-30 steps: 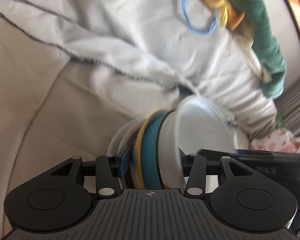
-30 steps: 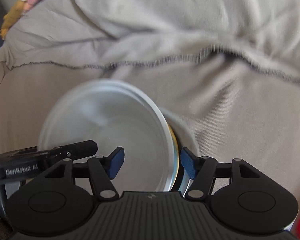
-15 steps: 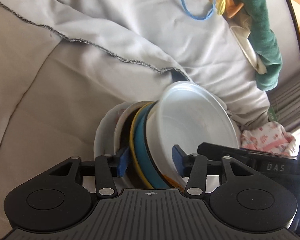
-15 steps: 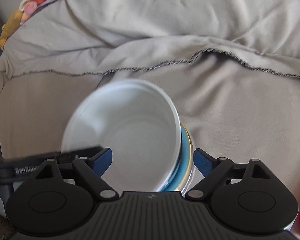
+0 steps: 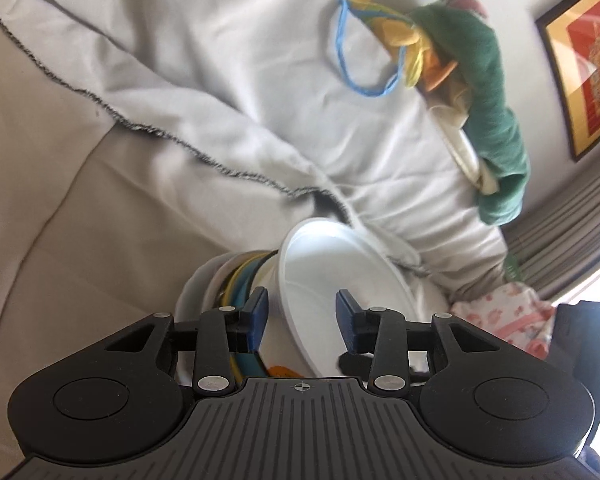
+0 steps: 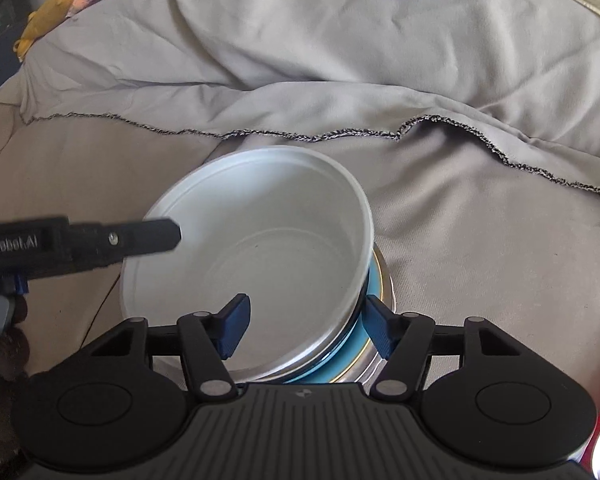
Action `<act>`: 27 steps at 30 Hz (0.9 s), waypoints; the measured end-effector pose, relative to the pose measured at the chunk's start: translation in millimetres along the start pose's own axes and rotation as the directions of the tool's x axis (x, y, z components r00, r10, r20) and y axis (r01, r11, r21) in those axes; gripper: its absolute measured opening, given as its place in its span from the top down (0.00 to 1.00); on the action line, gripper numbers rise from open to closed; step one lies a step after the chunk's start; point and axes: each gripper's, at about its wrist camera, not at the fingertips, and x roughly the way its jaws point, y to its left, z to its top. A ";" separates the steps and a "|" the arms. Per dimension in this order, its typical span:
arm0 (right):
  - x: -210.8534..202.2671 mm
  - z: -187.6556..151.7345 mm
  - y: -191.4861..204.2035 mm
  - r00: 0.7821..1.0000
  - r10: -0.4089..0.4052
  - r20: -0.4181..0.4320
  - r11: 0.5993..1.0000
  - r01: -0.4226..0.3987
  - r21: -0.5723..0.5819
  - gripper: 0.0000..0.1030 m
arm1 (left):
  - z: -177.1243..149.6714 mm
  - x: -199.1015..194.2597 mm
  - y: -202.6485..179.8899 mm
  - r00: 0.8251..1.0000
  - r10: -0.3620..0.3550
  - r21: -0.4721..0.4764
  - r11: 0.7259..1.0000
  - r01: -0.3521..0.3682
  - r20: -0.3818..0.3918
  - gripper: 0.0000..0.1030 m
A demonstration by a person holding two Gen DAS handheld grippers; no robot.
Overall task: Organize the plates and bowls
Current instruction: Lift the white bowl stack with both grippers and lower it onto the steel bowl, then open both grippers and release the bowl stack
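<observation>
Currently nesting step: both grippers closing astride white bowl [image 6: 252, 256] rim, left gripper [image 5: 300, 312] and right gripper [image 6: 304, 324] pads not visibly clamped; next, seat it level on blue plate [image 6: 360, 344]

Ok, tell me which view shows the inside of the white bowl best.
The right wrist view: it looks down into the white bowl, showing its floor and whole rim. The left wrist view sees that bowl tilted and side-on, partly hidden by the fingers.
</observation>
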 end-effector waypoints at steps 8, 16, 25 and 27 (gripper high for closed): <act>0.9 -10.0 0.4 1.000 -0.005 0.007 1.000 0.005 -0.001 0.44 | 1.0 -14.7 -14.0 0.999 0.018 0.013 1.000 -0.019 0.041 0.63; -55.1 -15.8 -41.3 0.989 -0.010 0.148 0.995 -0.004 0.095 0.37 | 0.4 -50.5 -59.8 0.962 0.128 0.010 0.991 -0.135 0.240 0.63; -130.7 -83.9 -188.3 0.942 -0.247 0.228 0.902 0.138 0.409 0.30 | -54.8 85.4 -200.4 0.992 0.034 0.330 0.944 0.008 -0.120 0.63; -140.7 -105.2 -225.7 0.924 -0.324 0.203 0.843 0.185 0.505 0.28 | -79.5 131.6 -228.9 0.972 0.026 0.384 0.921 0.068 -0.233 0.63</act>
